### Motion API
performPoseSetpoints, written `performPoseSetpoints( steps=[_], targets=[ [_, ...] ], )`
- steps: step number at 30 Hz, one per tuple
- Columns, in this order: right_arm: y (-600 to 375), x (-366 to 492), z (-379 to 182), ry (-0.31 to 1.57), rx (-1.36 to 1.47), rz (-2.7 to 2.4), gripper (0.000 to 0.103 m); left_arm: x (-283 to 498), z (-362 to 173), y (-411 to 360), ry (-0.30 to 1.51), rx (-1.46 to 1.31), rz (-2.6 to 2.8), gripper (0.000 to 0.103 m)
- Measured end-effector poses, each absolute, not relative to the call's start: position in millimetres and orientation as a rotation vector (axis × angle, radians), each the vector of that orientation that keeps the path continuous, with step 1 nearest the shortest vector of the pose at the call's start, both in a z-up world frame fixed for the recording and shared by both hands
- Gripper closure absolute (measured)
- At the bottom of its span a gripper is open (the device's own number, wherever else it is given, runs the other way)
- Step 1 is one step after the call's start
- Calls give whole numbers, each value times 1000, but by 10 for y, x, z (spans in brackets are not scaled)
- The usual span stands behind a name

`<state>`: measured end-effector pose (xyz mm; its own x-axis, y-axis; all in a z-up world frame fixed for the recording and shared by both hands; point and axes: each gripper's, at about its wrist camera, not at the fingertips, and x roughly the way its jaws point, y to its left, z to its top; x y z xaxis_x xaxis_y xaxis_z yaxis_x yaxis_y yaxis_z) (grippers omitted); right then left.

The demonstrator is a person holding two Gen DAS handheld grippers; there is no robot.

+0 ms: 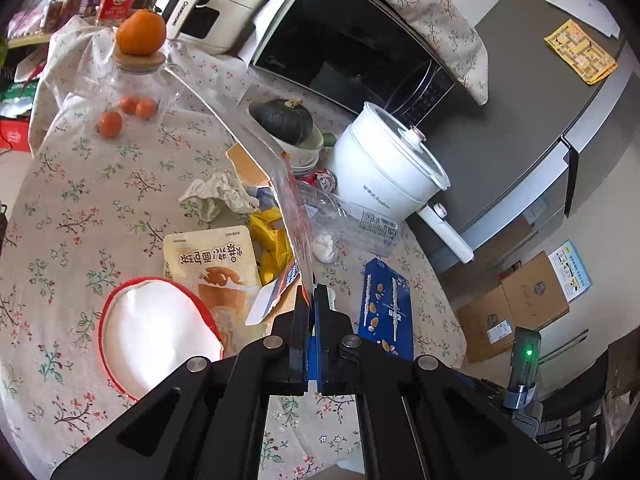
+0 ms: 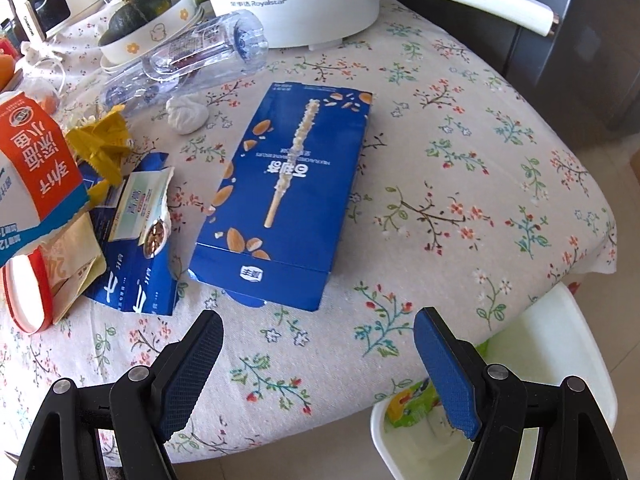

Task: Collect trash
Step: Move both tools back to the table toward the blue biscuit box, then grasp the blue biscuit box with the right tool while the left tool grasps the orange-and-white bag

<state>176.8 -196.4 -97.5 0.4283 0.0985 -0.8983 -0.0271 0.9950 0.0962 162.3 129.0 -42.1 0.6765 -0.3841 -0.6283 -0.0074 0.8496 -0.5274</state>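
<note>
My left gripper [image 1: 313, 294] is shut on a snack bag [image 1: 296, 216], seen edge-on and lifted above the table; the same orange and white bag shows in the right wrist view [image 2: 36, 164]. My right gripper [image 2: 318, 344] is open and empty, just before a flat blue biscuit-stick box [image 2: 288, 188], which also shows in the left wrist view [image 1: 386, 306]. Other trash lies on the floral tablecloth: a clear plastic bottle [image 2: 192, 56], a white paper wad [image 2: 186, 114], a yellow wrapper [image 2: 102, 144], a torn blue packet [image 2: 136, 240], a bread-snack pouch [image 1: 216, 264], crumpled tissue [image 1: 218, 194].
A white bin [image 2: 560, 368] with a green wrapper inside stands below the table edge at lower right. A white electric pot [image 1: 392, 168], a bowl with a squash [image 1: 288, 120], a microwave [image 1: 344, 44], a jar with oranges [image 1: 136, 80] and a red-rimmed lid [image 1: 156, 324] occupy the table.
</note>
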Motion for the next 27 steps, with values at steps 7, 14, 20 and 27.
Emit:
performPoseSetpoints(
  steps=[7,14,20,27],
  targets=[
    [-1710,1917,-1038,1119,64,95,18,1418,-249,1596,750,-593,-253,102],
    [-1534,2118,-1136,1120,85,83,10,1285,-44,1621,706,-478,-207,102],
    [-1475,2292,-1287,1125,68,-7,8,1280,-37,1539,718,-380,-182,102],
    [-1484,2437,-1451,1135,17,-85,5,1318,-80,1401,735,-323,-174,102]
  ],
)
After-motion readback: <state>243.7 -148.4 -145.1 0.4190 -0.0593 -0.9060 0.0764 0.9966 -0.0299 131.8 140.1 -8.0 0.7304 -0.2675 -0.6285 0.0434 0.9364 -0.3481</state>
